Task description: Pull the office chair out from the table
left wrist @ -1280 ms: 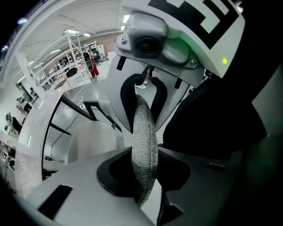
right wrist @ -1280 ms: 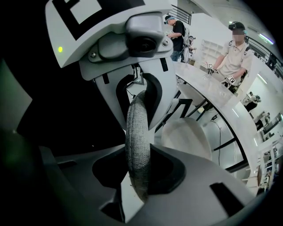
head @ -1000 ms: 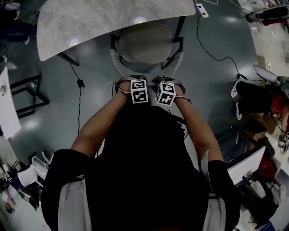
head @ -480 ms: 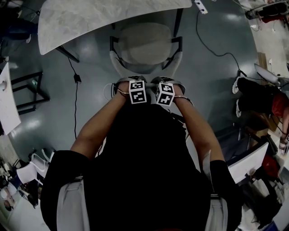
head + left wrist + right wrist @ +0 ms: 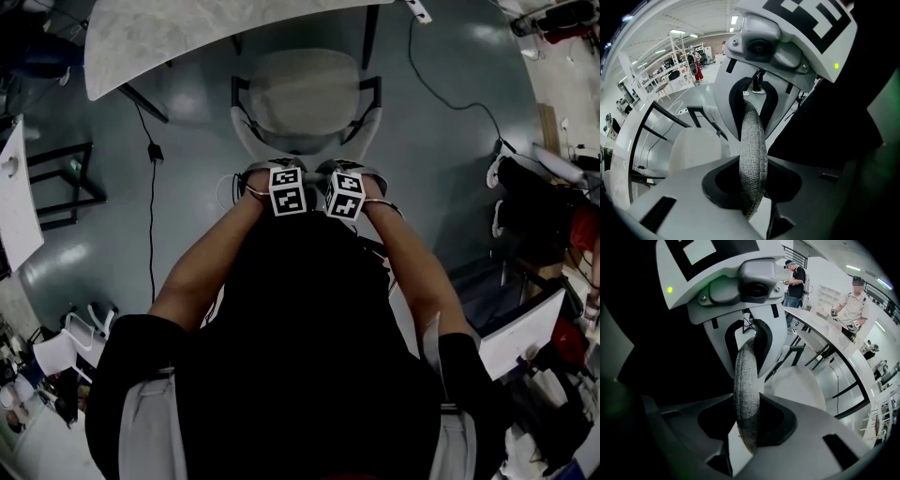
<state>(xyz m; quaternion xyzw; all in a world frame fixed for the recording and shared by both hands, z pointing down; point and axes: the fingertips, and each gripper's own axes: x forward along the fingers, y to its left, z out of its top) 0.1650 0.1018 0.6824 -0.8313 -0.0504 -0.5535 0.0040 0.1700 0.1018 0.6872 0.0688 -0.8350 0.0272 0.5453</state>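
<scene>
head view: our left gripper (image 5: pixel 753 187) and right gripper (image 5: pixel 747 423) side by side, both clamped on the backrest rim of the office chair (image 5: pixel 305 89); seat lies ahead near the table (image 5: pixel 187 37), so we'd pull back

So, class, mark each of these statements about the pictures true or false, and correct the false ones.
1. The left hand-held gripper is shut on the chair's grey fabric backrest. True.
2. The right hand-held gripper is empty. False: it grips the same backrest edge.
3. The chair seat is hidden under the table. False: the seat shows clear of the table's edge.
4. The chair has black armrests. True.
5. The table is black. False: its top is pale and marbled.
</scene>
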